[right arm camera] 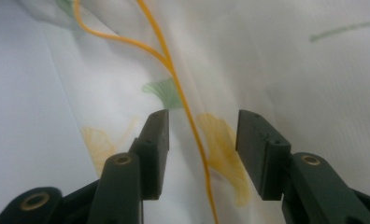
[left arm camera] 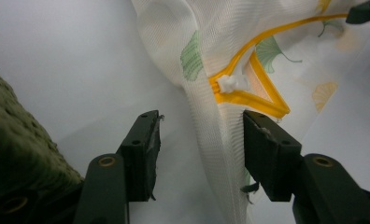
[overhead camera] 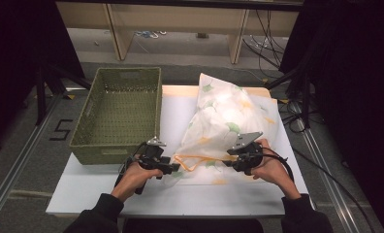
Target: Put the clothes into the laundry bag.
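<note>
The laundry bag lay on the white board, right of the green basket, its near end pointing toward the person. The left gripper sat at the bag's near left corner, and the right gripper at the near right side, with the orange zipper stretched between them.

In the left gripper view, the jaws stood apart and pinched nothing; a fold of bag cloth ran between them, brushing the right-hand jaw, and the white zipper pull lay just beyond the tips.

In the right gripper view, the jaws were released, with the orange zipper line passing through the gap untouched.

The bag was white, semi-sheer mesh printed with green and yellow ginkgo leaves, plump at the far end and flatter near the grippers.
</note>
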`<state>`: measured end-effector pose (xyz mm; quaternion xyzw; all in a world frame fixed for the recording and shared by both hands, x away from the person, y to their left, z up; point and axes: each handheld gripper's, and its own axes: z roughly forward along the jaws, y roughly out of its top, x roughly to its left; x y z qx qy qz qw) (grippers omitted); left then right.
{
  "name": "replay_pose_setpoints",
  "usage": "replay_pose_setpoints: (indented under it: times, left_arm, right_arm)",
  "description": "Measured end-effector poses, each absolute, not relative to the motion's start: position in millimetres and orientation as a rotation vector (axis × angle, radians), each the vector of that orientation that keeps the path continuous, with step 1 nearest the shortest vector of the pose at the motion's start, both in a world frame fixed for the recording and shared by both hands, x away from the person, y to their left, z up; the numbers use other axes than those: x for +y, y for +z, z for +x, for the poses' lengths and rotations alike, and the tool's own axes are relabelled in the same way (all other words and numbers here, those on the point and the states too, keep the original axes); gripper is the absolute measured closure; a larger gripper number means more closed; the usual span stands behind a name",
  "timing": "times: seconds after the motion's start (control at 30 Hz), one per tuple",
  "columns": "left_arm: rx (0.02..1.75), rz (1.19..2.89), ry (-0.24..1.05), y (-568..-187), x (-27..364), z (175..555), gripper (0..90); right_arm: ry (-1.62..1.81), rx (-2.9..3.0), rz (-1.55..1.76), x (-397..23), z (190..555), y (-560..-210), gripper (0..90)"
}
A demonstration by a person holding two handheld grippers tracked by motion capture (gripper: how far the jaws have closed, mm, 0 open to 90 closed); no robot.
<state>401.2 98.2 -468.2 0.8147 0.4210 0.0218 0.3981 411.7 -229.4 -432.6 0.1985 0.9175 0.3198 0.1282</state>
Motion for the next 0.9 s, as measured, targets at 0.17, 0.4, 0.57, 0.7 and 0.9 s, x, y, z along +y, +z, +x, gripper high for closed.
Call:
replay_pose_setpoints:
  times: [0.17, 0.4, 0.57, 0.7, 0.9]
  left_arm:
    - [1.056, 2.035, 0.055, -458.8, 100.8, 400.7, 45.6]
    - [1.038, 2.084, 0.052, -459.6, 100.8, 404.8, 55.9]
    - [1.004, 2.080, 0.057, -458.8, 100.6, 405.8, 69.4]
    - [0.943, 2.093, 0.062, -459.1, 97.9, 403.6, 76.2]
    - [0.885, 2.114, 0.067, -453.0, 94.2, 397.6, 80.8]
  right_arm:
    - [0.941, 2.687, 0.569, -221.6, 407.8, -432.6, 53.0]
    - [0.935, 2.683, 0.579, -219.7, 406.0, -432.2, 52.8]
    - [0.936, 2.692, 0.575, -217.7, 405.0, -432.4, 53.2]
    - [0.952, 2.696, 0.564, -214.8, 404.5, -433.1, 53.2]
    - [1.011, 2.730, 0.550, -207.8, 401.6, -432.8, 53.0]
